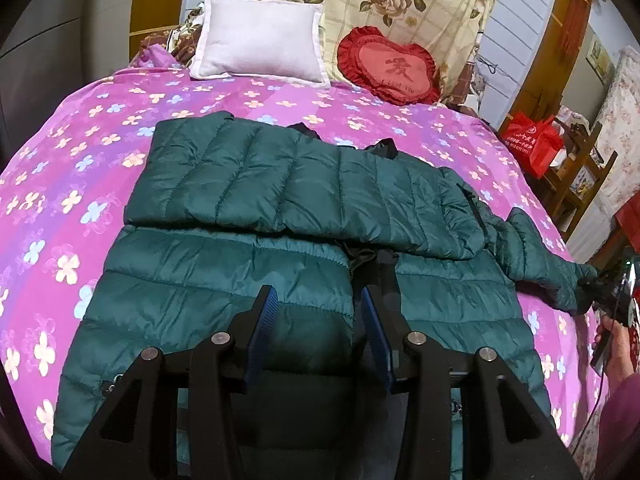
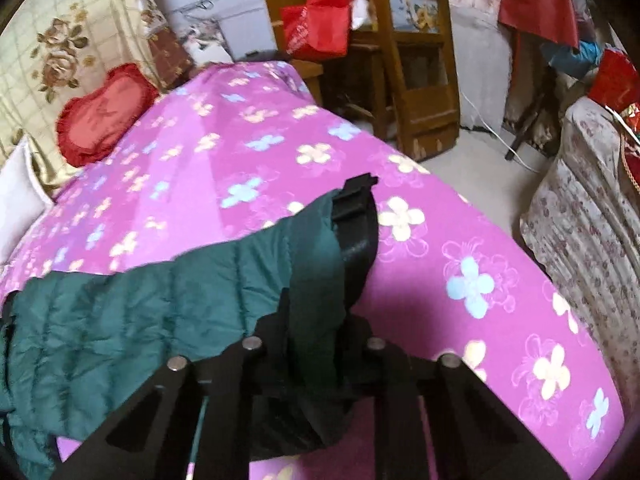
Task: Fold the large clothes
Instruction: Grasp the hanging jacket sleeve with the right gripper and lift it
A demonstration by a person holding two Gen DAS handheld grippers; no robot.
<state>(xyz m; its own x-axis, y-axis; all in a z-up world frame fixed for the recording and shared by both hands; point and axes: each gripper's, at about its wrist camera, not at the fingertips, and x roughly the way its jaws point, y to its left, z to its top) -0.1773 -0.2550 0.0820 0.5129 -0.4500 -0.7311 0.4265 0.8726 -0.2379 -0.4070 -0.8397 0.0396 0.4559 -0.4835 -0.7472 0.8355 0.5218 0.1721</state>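
A dark green quilted puffer jacket [image 1: 256, 208] lies spread on the pink flowered bed cover [image 1: 100, 128]. One sleeve is folded across its upper part. My left gripper [image 1: 318, 300] hovers open over the jacket's lower middle, blue pads apart, holding nothing. The other sleeve [image 1: 548, 264] stretches to the right, where my right gripper [image 1: 608, 284] holds its cuff. In the right wrist view my right gripper [image 2: 336, 240] is shut on the green sleeve cuff [image 2: 316, 264], lifted above the bed cover [image 2: 440, 264].
A white pillow [image 1: 260, 40] and a red heart cushion [image 1: 390, 68] lie at the head of the bed. A red bag [image 2: 320, 24] sits on wooden furniture [image 2: 420, 60] beyond the bed's right edge. A flowered cloth-covered piece [image 2: 580, 220] stands at right.
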